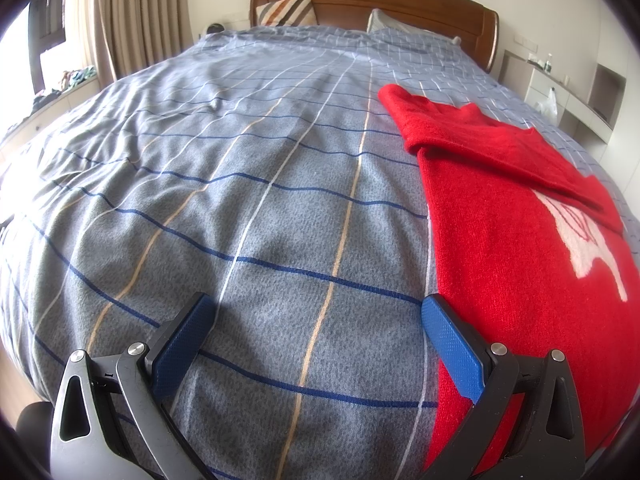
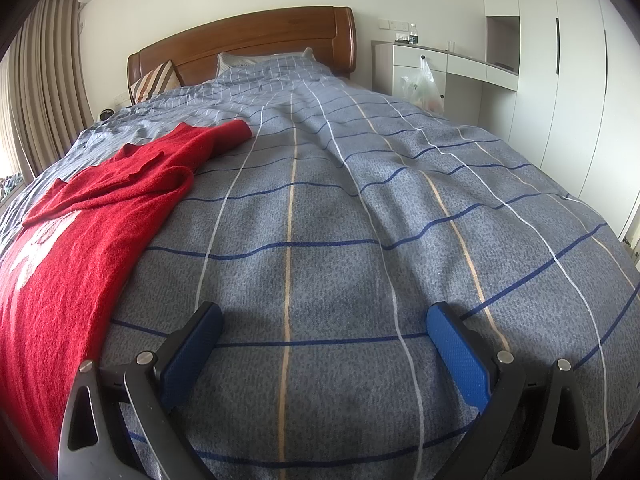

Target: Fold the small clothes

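A small red knitted sweater (image 1: 504, 240) with a white motif lies flat on the checked grey-blue bed cover (image 1: 248, 200), with one sleeve folded across its body. In the left wrist view it fills the right side, and my left gripper (image 1: 318, 312) hovers open over bare cover, its right finger at the sweater's left edge. In the right wrist view the sweater (image 2: 80, 232) lies at the left. My right gripper (image 2: 324, 320) is open above the cover, to the right of the garment, with nothing between its blue pads.
A wooden headboard (image 2: 248, 36) and pillows (image 1: 286, 10) stand at the far end of the bed. Curtains (image 1: 132, 12) hang at the left. A white cabinet and desk (image 2: 440, 68) with a plastic bag (image 2: 424, 84) stand at the right of the bed.
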`<state>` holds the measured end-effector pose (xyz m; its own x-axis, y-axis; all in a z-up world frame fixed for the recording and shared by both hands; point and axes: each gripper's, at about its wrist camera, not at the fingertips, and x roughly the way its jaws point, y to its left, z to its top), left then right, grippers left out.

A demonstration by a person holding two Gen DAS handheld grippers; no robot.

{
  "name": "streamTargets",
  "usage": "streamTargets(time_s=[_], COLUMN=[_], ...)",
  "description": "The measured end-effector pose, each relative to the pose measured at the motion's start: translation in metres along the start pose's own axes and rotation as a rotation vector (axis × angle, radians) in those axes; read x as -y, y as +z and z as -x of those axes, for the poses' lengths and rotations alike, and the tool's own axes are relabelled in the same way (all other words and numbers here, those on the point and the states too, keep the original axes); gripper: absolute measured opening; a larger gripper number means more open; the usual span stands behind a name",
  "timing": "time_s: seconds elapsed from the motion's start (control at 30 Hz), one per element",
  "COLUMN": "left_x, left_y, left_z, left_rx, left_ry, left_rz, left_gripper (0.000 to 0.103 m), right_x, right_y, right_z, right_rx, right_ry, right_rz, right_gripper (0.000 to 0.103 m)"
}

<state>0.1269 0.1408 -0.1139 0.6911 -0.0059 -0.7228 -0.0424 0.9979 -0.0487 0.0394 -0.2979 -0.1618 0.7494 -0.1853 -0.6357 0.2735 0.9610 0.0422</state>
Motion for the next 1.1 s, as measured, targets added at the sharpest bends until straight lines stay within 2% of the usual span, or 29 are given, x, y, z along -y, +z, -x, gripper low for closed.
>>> streamTargets(time_s=[0.2,0.3,0.37,0.4,0.47,0.5,0.57,0.6,0.63,0.7,0.73,0.8,0.97,1.0,1.03,1.07,1.1], left_x=[0.0,-0.009,-0.017,-0.02,-0.018,-0.014,-0.005,0.0,0.002,0.001,0.0,-0.003,0.002,0.003,0.003,0.001,-0.003], left_y=[0.001,0.008,0.01,0.01,0.004,-0.001,-0.018,-0.029,-0.038,-0.052,-0.055,-0.055,-0.068,-0.07,-0.071,-0.072,-0.072], left_z=[0.0,0.006,0.023,0.033,0.047,0.051,0.051,0.047,0.042,0.034,0.034,0.037,0.028,0.027,0.026,0.025,0.027], left_rx=[-0.002,-0.037,-0.049,-0.061,-0.141,-0.19,-0.29,-0.344,-0.396,-0.458,-0.458,-0.455,-0.532,-0.545,-0.563,-0.574,-0.566], left_ry=[-0.006,-0.049,-0.109,-0.156,-0.266,-0.298,-0.327,-0.337,-0.347,-0.342,-0.338,-0.346,-0.402,-0.413,-0.439,-0.46,-0.463], left_rz=[-0.001,0.007,0.009,0.011,-0.009,-0.028,-0.048,-0.04,-0.02,0.031,0.049,0.075,0.076,0.075,0.084,0.103,0.113], left_gripper=[0.103,0.101,0.1,0.1,0.1,0.1,0.098,0.089,0.077,0.071,0.065,0.056,0.033,0.022,0.003,0.003,0.002], right_x=[-0.001,-0.001,-0.004,-0.007,-0.021,-0.03,-0.049,-0.057,-0.064,-0.069,-0.068,-0.064,-0.067,-0.067,-0.066,-0.064,-0.06], right_y=[0.0,0.009,0.021,0.027,0.033,0.033,0.021,0.011,0.001,-0.019,-0.026,-0.036,-0.055,-0.058,-0.06,-0.059,-0.058], right_z=[-0.001,0.002,0.015,0.029,0.062,0.077,0.095,0.097,0.097,0.088,0.082,0.069,0.039,0.035,0.032,0.031,0.034], right_rx=[0.001,-0.033,-0.08,-0.091,-0.109,-0.139,-0.253,-0.314,-0.37,-0.467,-0.505,-0.549,-0.658,-0.673,-0.68,-0.68,-0.671], right_ry=[-0.001,0.003,0.018,0.07,0.212,0.294,0.441,0.476,0.498,0.55,0.574,0.588,0.666,0.668,0.665,0.667,0.675], right_rz=[0.003,0.019,0.043,0.068,0.149,0.196,0.279,0.302,0.309,0.269,0.227,0.139,0.018,0.007,-0.006,-0.017,-0.028], right_gripper=[0.101,0.102,0.1,0.099,0.099,0.099,0.099,0.099,0.098,0.092,0.085,0.072,0.056,0.048,0.039,0.012,0.005])
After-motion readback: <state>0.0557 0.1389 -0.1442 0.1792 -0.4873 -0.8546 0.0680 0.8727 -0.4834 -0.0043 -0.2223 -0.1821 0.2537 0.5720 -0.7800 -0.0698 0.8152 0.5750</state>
